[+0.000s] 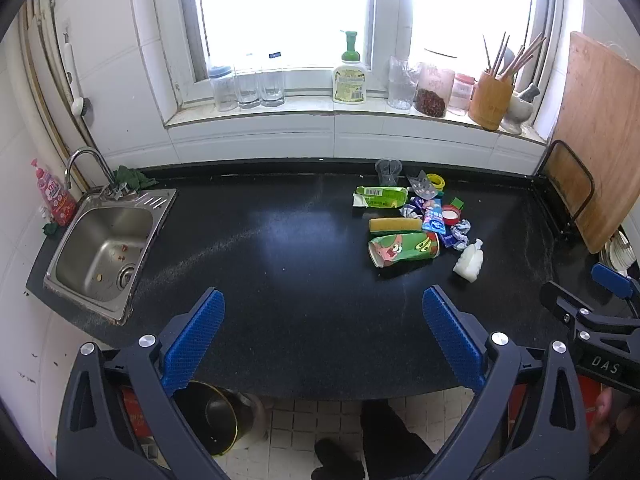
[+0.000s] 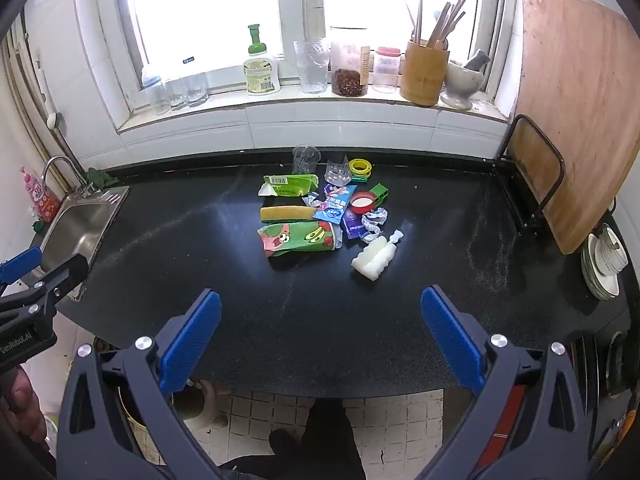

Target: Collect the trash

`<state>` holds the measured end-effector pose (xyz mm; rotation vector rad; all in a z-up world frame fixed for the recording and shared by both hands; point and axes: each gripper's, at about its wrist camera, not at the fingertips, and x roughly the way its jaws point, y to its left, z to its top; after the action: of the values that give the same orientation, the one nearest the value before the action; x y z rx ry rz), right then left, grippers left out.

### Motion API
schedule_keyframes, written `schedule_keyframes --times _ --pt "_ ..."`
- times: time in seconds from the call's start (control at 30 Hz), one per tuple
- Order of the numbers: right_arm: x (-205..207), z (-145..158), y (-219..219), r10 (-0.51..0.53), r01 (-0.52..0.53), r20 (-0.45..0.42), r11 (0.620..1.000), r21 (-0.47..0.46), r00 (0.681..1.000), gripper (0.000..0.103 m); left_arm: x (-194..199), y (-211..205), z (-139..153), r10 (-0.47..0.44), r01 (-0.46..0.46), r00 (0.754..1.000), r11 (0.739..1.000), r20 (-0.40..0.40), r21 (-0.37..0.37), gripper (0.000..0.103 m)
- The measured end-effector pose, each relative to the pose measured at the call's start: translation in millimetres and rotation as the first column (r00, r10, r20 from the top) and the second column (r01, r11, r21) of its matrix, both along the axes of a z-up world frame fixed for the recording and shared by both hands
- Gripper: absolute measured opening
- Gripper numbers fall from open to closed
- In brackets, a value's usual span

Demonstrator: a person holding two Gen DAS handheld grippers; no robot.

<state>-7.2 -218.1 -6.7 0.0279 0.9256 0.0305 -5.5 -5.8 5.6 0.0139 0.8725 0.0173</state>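
Observation:
A pile of trash lies on the black counter [image 1: 280,280]: a crushed green cartoon paper cup [image 1: 404,248] [image 2: 298,238], a yellow sponge [image 1: 395,225] [image 2: 286,213], a green wrapper [image 1: 380,196] [image 2: 290,185], blue sachets [image 1: 434,218] [image 2: 335,205], a small white plastic bottle [image 1: 469,260] [image 2: 375,257], a red tape roll [image 2: 362,201] and a clear cup [image 2: 306,159]. My left gripper [image 1: 322,338] is open and empty over the counter's near edge, well short of the pile. My right gripper [image 2: 320,340] is open and empty too, in front of the pile.
A steel sink [image 1: 102,254] sits at the left. A black bin [image 1: 212,416] stands on the tiled floor below the counter edge. Jars, glasses and a soap bottle [image 1: 350,76] line the windowsill. A wooden cutting board [image 2: 576,112] leans at right, stacked bowls [image 2: 606,264] beside it.

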Motion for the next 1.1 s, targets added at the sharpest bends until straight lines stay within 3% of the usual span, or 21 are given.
schedule_keyframes --times 1.1 --pt "2.1 0.0 4.0 0.006 -0.006 -0.007 1.0 -0.001 1.0 0.097 2.6 3.1 -4.4 -0.008 0.008 1.0 1.0 -0.005 -0.004 0.096"
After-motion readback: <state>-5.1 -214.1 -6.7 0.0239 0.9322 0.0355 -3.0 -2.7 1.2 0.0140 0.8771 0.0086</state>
